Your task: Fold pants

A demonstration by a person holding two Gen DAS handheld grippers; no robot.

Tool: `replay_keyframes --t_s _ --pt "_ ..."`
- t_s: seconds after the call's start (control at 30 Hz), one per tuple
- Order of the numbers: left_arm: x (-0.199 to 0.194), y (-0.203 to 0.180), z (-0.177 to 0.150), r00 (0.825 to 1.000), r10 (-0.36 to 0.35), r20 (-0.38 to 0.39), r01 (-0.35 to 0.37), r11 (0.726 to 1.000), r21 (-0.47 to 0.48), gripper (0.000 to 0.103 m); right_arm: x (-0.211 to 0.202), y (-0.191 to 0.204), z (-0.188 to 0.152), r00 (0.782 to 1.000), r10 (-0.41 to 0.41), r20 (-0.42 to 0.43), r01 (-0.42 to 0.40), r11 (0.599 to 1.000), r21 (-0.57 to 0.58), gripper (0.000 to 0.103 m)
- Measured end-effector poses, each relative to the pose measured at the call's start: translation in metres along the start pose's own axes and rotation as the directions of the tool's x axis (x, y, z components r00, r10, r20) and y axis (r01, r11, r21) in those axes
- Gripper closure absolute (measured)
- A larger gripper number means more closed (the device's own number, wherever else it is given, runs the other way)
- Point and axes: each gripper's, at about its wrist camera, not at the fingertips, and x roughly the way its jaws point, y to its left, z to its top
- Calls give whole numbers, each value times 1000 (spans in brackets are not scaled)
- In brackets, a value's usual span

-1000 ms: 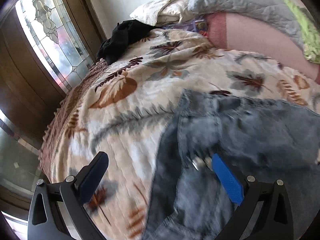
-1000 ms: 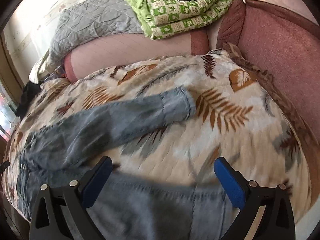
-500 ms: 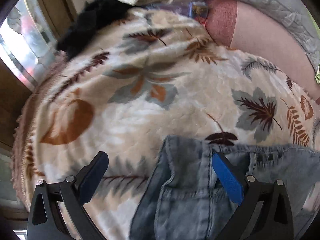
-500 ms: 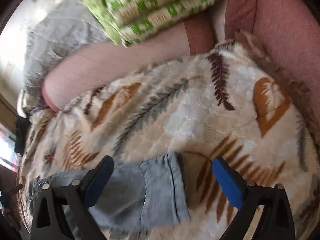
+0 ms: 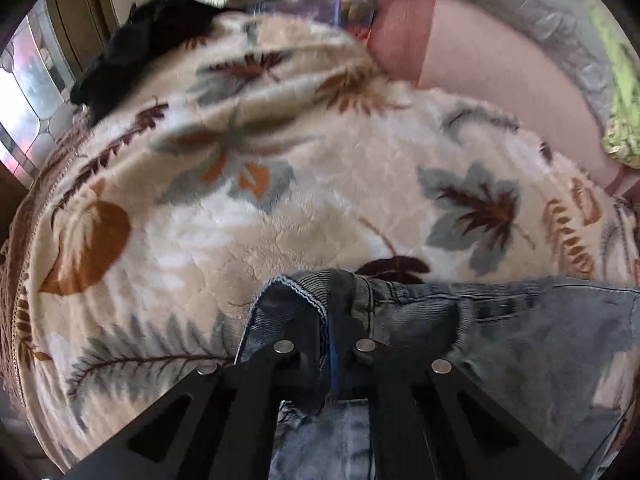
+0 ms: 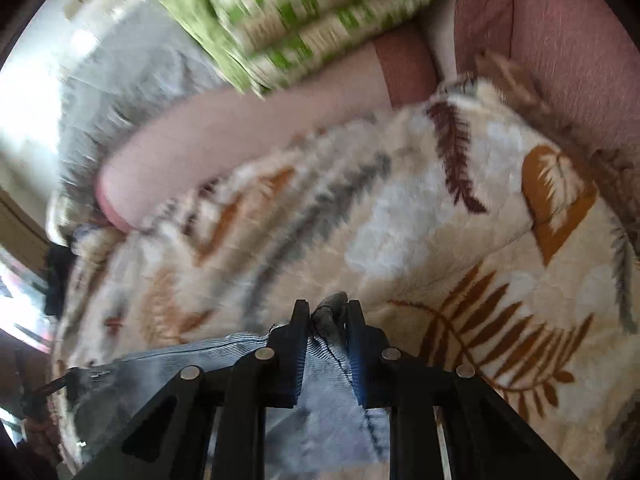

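Faded blue denim pants lie spread on a cream blanket with a leaf print. My left gripper is shut on the waistband corner, which bunches up around the dark fingers. In the right wrist view, the hem end of a pant leg lies on the same blanket. My right gripper has its jaws closing on that hem, and a tuft of denim is squeezed between the blue pads and pokes out past the tips.
A black garment lies at the blanket's far left, by a glazed door. A pink bolster runs along the back under a grey quilt. A folded green patterned blanket rests there too. Pink upholstery borders the right.
Both grippers went from wide open to closed on the pants. The left moved up to the waistband corner and the right moved to the leg hem.
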Motion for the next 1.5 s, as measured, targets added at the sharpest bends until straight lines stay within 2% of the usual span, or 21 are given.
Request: replay_keyframes --t_s 0.2,0.37,0.5,0.63,0.77,0.9,0.97,1.1,1.17,1.2,1.27,1.33,1.4,1.5 --pt "-67 9 -25 992 -75 104 70 997 45 100 -59 13 -21 996 74 41 -74 997 -17 85" --pt "-125 20 -59 974 -120 191 108 992 70 100 -100 10 -65 994 97 51 -96 995 -14 87" --pt "-168 31 -105 961 -150 234 133 987 85 100 -136 -9 -107 991 118 65 -120 992 27 87" --pt "-190 40 -155 957 -157 242 138 986 97 100 -171 -31 -146 986 138 88 -144 987 70 87" --pt "-190 48 -206 967 -138 213 114 986 119 100 -205 -64 -192 986 144 87 -154 980 123 87" --pt "-159 59 -260 991 -62 118 46 990 132 100 -217 -98 -233 996 83 32 -87 985 148 87" --pt "-140 66 -275 997 -45 61 38 993 110 100 -215 -117 -249 997 73 -12 -69 981 182 87" --pt "-115 77 -292 1000 -23 -15 24 997 67 96 -196 -155 -278 979 44 -199 8 967 254 86" --pt "-117 76 -291 1000 1 -10 0 997 72 94 -197 -165 -280 974 50 -219 15 958 286 86" --pt "-121 75 -290 1000 12 2 -12 997 77 93 -201 -167 -277 979 52 -197 9 955 295 86" --pt "-127 76 -289 999 45 24 -47 996 78 93 -211 -164 -267 990 51 -129 -12 959 283 73" --pt "-134 80 -288 995 89 41 -91 994 57 91 -214 -152 -253 995 43 -86 -20 966 258 39" --pt "-140 90 -288 994 98 46 -99 995 8 91 -211 -135 -239 998 33 -47 -22 975 223 38" --pt "-153 95 -286 994 88 71 -85 995 -44 91 -193 -102 -227 995 85 -52 -73 978 194 38"
